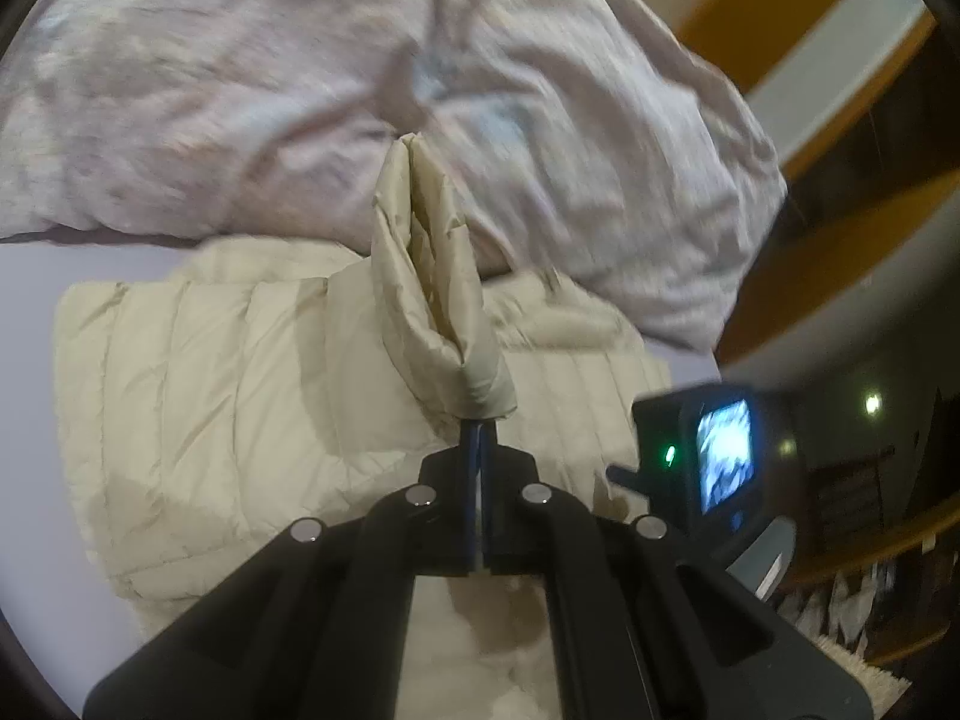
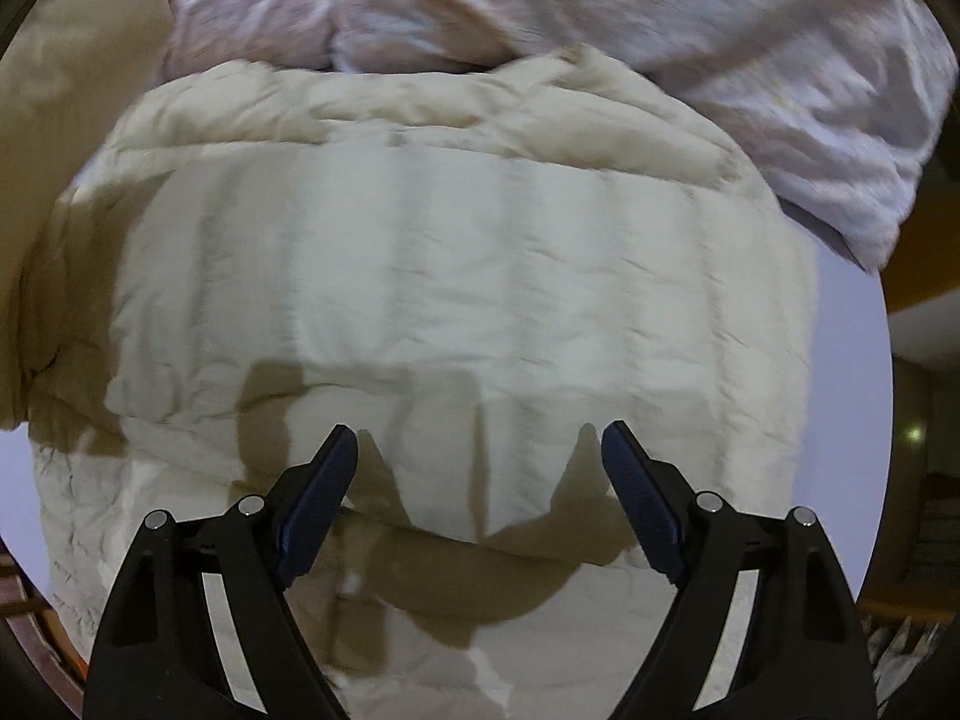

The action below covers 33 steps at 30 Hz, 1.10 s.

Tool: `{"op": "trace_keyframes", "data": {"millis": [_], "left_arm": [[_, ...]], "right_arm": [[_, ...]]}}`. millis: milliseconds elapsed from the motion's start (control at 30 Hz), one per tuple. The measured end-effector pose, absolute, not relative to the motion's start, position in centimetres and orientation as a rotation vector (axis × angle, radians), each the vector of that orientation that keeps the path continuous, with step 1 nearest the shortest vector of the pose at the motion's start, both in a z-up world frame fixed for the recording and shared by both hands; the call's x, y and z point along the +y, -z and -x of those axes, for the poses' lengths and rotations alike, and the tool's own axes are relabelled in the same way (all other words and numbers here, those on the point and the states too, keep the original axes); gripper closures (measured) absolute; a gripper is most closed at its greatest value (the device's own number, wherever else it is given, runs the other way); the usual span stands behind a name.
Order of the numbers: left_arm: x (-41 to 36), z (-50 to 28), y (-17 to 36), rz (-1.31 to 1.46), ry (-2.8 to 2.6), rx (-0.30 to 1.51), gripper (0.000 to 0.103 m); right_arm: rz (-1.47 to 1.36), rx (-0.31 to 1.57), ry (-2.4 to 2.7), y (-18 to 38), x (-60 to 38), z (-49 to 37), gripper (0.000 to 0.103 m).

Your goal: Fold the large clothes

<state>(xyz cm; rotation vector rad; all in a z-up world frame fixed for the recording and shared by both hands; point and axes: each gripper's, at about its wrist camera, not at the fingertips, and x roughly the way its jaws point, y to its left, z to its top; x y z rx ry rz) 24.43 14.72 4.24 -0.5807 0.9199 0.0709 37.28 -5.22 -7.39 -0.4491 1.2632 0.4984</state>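
A pale lilac bed [image 1: 36, 360] carries a crumpled pink duvet [image 1: 240, 90] at its far side and, just before it, a cream quilted puffer jacket [image 2: 456, 252] spread flat. The step in hand looks like folding a sleeve [image 1: 432, 276] inward: the left tool [image 1: 478, 420] is clenched on its cuff, lifted above the body. The right tool [image 2: 480, 444] hovers released over the jacket, and should next pin or smooth the panel.

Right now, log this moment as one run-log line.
left tongs: shut on jacket sleeve, lifted | right tongs: open above cream puffer jacket | pink duvet behind
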Motion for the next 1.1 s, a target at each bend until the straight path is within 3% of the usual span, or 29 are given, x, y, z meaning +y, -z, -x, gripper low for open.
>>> {"op": "trace_keyframes", "data": {"millis": [433,500,567,633,667,833,1100], "left_arm": [[6.3,-27.5,2.2,0.509,0.029,1.128,0.101],[5.8,-27.7,2.5,0.500,0.028,1.145,0.096],[5.5,-27.8,2.6,0.508,0.049,1.154,0.077],[5.5,-27.7,2.5,0.510,0.045,1.153,0.048],[5.5,-27.7,2.3,0.509,0.046,1.146,0.043],[6.2,-27.3,1.9,0.513,0.036,1.141,0.037],[8.6,-26.4,2.5,0.508,-0.057,1.160,0.036]], "right_arm": [[0.338,1.281,-0.332,7.4,-13.8,-40.4,0.026],[0.326,1.282,-0.321,7.6,-15.2,-40.4,0.027],[0.313,1.279,-0.311,7.5,-15.7,-40.1,0.029],[0.303,1.274,-0.305,7.6,-16.0,-40.3,0.030],[0.295,1.272,-0.304,7.5,-16.2,-40.4,0.031],[0.231,1.257,-0.334,6.0,-15.9,-40.0,0.041],[0.131,1.270,-0.502,4.6,-12.3,-39.2,0.047]]}}
